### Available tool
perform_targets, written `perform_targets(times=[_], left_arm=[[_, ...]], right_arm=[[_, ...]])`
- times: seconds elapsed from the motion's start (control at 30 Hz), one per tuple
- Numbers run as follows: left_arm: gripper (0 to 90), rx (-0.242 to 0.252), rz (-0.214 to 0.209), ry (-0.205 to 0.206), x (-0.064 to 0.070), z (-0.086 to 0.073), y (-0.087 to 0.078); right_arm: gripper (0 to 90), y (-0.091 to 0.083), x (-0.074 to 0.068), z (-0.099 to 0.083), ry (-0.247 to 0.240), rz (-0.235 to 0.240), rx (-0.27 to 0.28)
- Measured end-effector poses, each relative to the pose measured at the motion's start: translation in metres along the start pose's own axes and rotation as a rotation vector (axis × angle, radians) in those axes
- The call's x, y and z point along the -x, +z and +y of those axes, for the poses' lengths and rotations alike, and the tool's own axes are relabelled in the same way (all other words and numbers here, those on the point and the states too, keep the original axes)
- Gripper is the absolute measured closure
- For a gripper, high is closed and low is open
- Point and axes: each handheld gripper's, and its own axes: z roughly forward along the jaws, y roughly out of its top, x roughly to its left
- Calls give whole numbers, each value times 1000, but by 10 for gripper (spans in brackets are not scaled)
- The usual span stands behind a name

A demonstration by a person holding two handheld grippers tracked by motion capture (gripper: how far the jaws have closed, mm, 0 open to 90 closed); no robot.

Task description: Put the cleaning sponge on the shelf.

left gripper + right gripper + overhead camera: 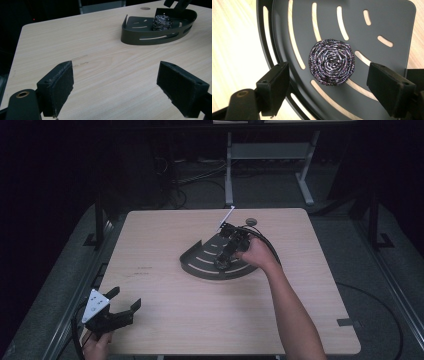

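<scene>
- The scourer (331, 62), a round coil of dark metal wire, is seen at the centre of the right gripper view, lying on the floor of the tray (387, 22).
- The right gripper (327, 87) is held released above the scourer, its jaws spread wide to either side of the coil and not touching it.
- In the high view, the right gripper (223, 260) is found just right of the frame's centre, over the tray (192, 262), gripped by the right hand (256, 252).
- The tray (dark, fan-shaped, with curved slots and a low rim) is set on the worktop (200, 315), toward its far side.
- In the left gripper view, the tray (135, 38) is placed at the upper right of the frame, with the scourer (162, 22) inside it near the back wall.
- The left gripper (125, 307) is held released too, its jaws wide apart with bare worktop (112, 72) between them; it is seen at the lower left of the high view, well apart from the tray.
</scene>
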Motion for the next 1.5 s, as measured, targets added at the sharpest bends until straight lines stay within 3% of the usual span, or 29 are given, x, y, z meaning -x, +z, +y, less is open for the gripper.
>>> perform_targets(times=[0.3, 1.07, 1.5], left_arm=[[132, -3, 3, 1, 0, 0, 0], [132, -11, -6, 11, 2, 0, 2], [132, -15, -8, 17, 3, 0, 3]], right_arm=[[175, -11, -2, -6, -11, -11, 3], [178, -38, 7, -57, 42, -39, 40], [177, -44, 4, -74, 49, -45, 47]])
